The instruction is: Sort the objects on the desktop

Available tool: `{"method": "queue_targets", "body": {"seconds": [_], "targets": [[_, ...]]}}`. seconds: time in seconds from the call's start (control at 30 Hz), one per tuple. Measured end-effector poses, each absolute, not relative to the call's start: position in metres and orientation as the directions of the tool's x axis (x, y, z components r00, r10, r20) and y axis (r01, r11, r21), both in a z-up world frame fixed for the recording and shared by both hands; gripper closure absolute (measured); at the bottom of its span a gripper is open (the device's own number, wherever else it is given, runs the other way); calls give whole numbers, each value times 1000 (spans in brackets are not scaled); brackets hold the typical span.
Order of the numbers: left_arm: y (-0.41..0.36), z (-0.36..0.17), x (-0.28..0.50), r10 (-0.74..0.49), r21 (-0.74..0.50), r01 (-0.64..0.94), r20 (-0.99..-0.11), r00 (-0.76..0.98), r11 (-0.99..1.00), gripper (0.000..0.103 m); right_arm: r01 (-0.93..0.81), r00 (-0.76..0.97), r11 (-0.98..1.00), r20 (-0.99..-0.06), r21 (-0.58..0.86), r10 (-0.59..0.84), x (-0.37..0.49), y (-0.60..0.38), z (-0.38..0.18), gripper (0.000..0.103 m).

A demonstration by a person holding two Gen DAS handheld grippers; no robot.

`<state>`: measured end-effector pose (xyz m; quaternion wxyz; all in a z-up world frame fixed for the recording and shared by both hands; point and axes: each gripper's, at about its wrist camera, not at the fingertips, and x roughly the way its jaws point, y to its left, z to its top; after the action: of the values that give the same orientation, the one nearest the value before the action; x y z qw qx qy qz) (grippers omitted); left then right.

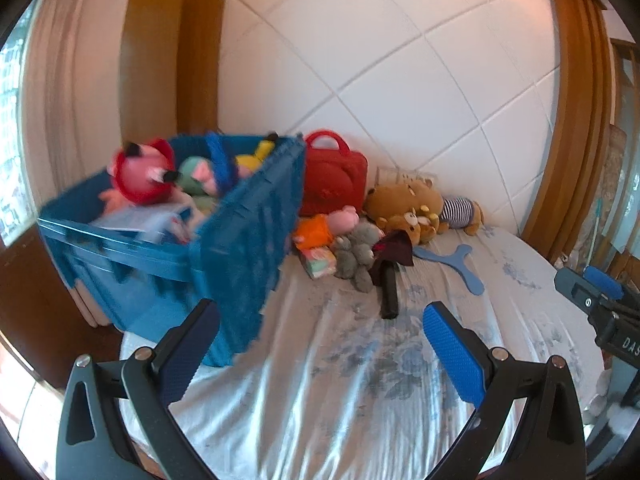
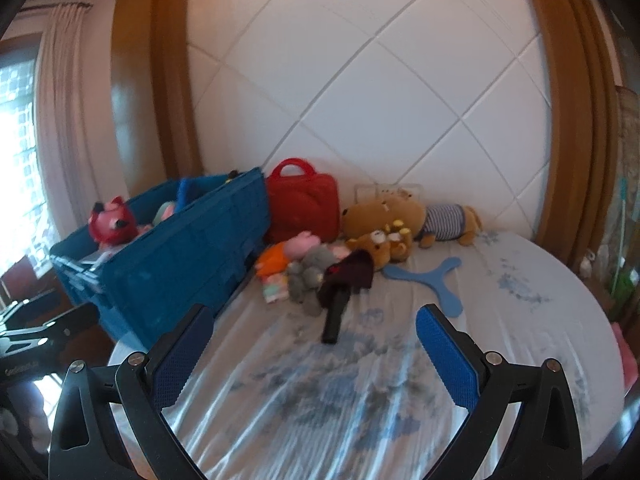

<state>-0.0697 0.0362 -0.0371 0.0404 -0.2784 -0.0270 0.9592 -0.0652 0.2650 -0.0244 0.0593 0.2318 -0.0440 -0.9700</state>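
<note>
Left claw (image 1: 320,356): jaws spread wide, nothing between the pads, nothing touched; it hangs over bare cloth.
Right claw (image 2: 316,356): same, fully spread and empty, also over bare cloth.
Cloth (image 2: 320,400): blue-flowered sheet directly under both claws, wrinkled, nothing on the near part.
Black handle (image 2: 334,322): first item ahead of the right claw, just past its tips, lying flat and pointing back at it; far end is under a dark red cloth (image 2: 352,272).
Crate (image 1: 224,256): ahead-left of the left claw, corner close to its left finger; blurred. Holds a red fox toy (image 1: 140,178) and other plush, so it is likely the sorting bin.
Boomerang (image 2: 436,278): blue, flat, ahead-right of the right claw, apart from the heap.
Toy heap: grey plush (image 2: 310,276), orange toy (image 2: 274,260), pink pig (image 2: 304,242), brown bears (image 2: 384,220), bunched beyond the handle, touching each other.
Red bag (image 2: 304,204): farthest, upright against the wall, beside the crate.
Judgement: heap not yet sorted; handle is the nearest pick.
</note>
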Motion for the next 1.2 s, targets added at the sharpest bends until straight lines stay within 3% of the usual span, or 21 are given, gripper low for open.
{"method": "queue_targets", "body": {"seconds": [0.13, 0.4, 0.7, 0.83, 0.9, 0.97, 1.0, 1.03, 1.17, 1.2], "targets": [[69, -60, -116, 94, -48, -81, -591, -801, -996, 0, 124, -783, -966, -575, 228, -236, -122, 301, -73, 0], [99, -111, -196, 52, -31, -43, -707, -705, -999, 0, 86, -726, -950, -634, 301, -267, -206, 348, -127, 0], [96, -141, -274, 36, 10, -64, -742, -670, -998, 0, 66, -640, -954, -721, 292, -265, -281, 337, -160, 0], [93, -165, -319, 62, 4, -102, -766, -640, -995, 12, 50, -607, -960, -755, 275, -249, -317, 321, -179, 0], [93, -183, -343, 78, 0, -125, -781, -620, -992, 13, 41, -584, -961, -773, 274, -245, -338, 311, -193, 2], [95, -199, -364, 75, 8, -130, -783, -618, -991, 13, 37, -572, -965, -787, 258, -233, -358, 299, -208, 21], [95, -208, -374, 73, 6, -126, -787, -612, -992, 13, 35, -566, -968, -794, 248, -224, -369, 293, -216, 40], [95, -218, -384, 71, 5, -122, -792, -607, -992, 13, 32, -554, -971, -804, 238, -215, -379, 288, -225, 48], [95, -244, -411, 60, 2, -104, -802, -594, -995, 13, 27, -500, -978, -844, 208, -193, -417, 273, -267, 41], [95, -248, -417, 57, 2, -98, -804, -592, -995, 13, 31, -484, -976, -851, 214, -202, -423, 271, -276, 30]]}}
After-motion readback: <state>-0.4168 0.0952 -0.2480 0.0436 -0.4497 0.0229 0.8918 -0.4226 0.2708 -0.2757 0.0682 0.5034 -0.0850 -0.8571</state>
